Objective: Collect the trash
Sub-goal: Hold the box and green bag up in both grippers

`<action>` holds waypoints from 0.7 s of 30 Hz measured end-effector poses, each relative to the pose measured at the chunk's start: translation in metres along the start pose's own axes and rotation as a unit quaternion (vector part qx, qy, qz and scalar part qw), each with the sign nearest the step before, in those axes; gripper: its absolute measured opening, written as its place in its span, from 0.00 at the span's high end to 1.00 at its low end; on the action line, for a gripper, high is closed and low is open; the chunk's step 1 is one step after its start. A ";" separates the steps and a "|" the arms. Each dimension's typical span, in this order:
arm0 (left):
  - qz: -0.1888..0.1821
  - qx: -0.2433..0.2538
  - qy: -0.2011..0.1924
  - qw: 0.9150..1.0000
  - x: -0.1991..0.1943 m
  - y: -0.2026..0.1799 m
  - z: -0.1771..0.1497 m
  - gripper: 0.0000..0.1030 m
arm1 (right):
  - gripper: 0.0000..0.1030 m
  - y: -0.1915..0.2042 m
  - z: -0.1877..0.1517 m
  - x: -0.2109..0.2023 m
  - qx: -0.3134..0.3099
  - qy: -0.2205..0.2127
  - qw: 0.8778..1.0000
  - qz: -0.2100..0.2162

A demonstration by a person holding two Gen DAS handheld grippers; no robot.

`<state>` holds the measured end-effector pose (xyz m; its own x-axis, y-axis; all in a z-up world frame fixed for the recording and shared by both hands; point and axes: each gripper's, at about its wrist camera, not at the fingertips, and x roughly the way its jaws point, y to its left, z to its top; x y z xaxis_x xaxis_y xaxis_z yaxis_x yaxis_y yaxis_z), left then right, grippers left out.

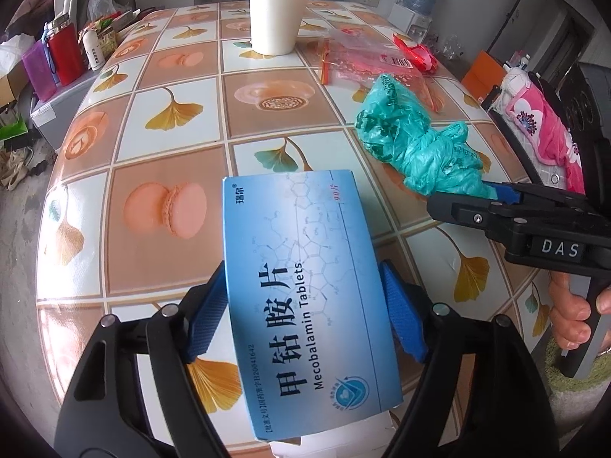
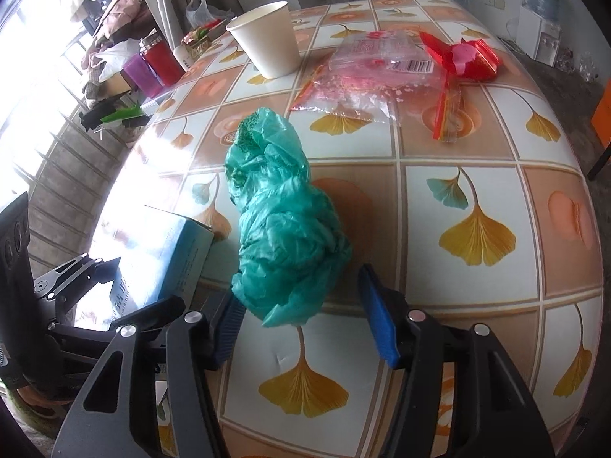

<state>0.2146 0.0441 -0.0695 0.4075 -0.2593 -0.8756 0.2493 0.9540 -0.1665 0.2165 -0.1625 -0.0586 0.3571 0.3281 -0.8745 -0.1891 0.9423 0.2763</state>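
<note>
A blue medicine box (image 1: 305, 286) printed "Mecobalamin Tablets" sits lengthwise between the blue pads (image 1: 206, 316) of my left gripper (image 1: 301, 282), which is shut on its two long sides. A crumpled green plastic bag (image 2: 282, 229) lies on the tiled tablecloth (image 2: 477, 198). My right gripper (image 2: 301, 297) is open around the bag's near end: the left pad is at the bag and the right pad (image 2: 378, 320) stands apart from it. The left wrist view shows the right gripper (image 1: 488, 198) side-on at the green bag (image 1: 416, 145), with a person's hand (image 1: 573, 313) on its handle.
A white paper cup (image 2: 267, 38) stands upright at the far side of the table. Beyond the green bag lie a clear zip bag (image 2: 378, 72) and a red wrapper (image 2: 466, 57). Bottles and bags (image 1: 65, 53) crowd the far left edge. A pink cloth (image 1: 550, 129) hangs at the right.
</note>
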 end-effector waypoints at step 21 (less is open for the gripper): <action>0.011 0.000 -0.001 1.000 0.000 -0.002 0.000 0.30 | 0.37 0.013 0.020 -0.005 -0.034 -0.030 0.999 -0.007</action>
<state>0.2137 0.0428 -0.0691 0.4153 -0.2392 -0.8776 0.2408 0.9593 -0.1475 0.2309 -0.1502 -0.0424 0.4142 0.3207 -0.8518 -0.2439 0.9408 0.2355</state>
